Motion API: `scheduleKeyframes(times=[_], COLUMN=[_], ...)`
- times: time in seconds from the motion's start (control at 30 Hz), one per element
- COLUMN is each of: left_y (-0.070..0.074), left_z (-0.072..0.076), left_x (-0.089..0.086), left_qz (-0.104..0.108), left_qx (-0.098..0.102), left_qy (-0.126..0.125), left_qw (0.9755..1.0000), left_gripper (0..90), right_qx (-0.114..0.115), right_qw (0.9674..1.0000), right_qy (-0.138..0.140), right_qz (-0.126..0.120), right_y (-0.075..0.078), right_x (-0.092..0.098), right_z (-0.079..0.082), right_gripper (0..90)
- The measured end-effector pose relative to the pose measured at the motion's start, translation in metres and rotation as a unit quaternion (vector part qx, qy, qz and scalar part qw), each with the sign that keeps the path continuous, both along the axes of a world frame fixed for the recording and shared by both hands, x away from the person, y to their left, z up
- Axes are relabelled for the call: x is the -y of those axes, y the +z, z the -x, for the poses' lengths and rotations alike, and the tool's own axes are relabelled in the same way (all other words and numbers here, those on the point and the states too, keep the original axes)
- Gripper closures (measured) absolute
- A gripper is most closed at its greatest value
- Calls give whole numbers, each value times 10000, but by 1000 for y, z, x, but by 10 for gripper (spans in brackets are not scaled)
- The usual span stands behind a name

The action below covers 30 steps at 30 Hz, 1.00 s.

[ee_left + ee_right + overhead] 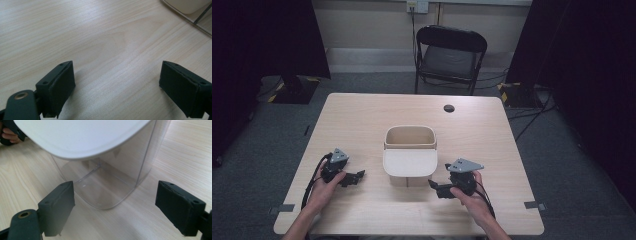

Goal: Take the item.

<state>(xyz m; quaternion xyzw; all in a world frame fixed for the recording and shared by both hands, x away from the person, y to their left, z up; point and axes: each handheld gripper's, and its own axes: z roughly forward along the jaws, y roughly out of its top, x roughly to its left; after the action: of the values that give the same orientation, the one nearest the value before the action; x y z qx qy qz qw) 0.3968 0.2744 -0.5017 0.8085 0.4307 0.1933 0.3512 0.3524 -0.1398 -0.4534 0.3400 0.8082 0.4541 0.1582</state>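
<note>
A: Where does the clear container (410,150) stand?

B: Near the middle of the counter (362,112), a little toward the near edge. Its white lid (409,162) isn't seated: it leans tilted against the front of the container, overhanging the near wall, and the mouth behind it is open.

A: And the claws?

B: Both rest low on the counter, one on each side of the container. The left claw (357,176) sits toward the near left corner, jaws spread wide with bare wood between them. The right claw (435,187) is just beside the container's near right corner, also spread wide and holding nothing. In the right gripper view the lid (82,135) looms above its jaws and the clear wall (107,182) sits straight ahead.

A: So the lid is the thing to go for?

B: I'd judge so. The right claw is closer. It should lift a little, then close on the lid's rim rather than the thin wall, since a squeeze there could tip the container.

A: What about the left one?

B: It could steady the far left side so the container doesn't slide. Pinch slowly; the lid looks smooth and may slip.
</note>
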Motion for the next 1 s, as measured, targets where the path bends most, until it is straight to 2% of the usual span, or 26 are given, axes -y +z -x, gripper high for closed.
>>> scheduleKeyframes(times=[0.23,0.33,0.73,1.0], left_y=[0,0,0,0], left_z=[0,0,0,0], left_x=[0,0,0,0], left_qz=[-2,-1,-1,1], left_qx=[2,2,0,0], left_qy=[-1,1,-1,1], left_qw=[10000,10000,10000,10000], left_gripper=[124,124,124,124], right_qx=[60,72,115,146], right_qw=[10000,9999,9996,9996], right_qy=[41,-8,-27,2], right_qz=[-62,-80,-243,-248], right_y=[4,6,12,13], right_x=[-3,-3,-3,-4], right_z=[0,-1,-2,-1], right_gripper=[154,193,199,212])
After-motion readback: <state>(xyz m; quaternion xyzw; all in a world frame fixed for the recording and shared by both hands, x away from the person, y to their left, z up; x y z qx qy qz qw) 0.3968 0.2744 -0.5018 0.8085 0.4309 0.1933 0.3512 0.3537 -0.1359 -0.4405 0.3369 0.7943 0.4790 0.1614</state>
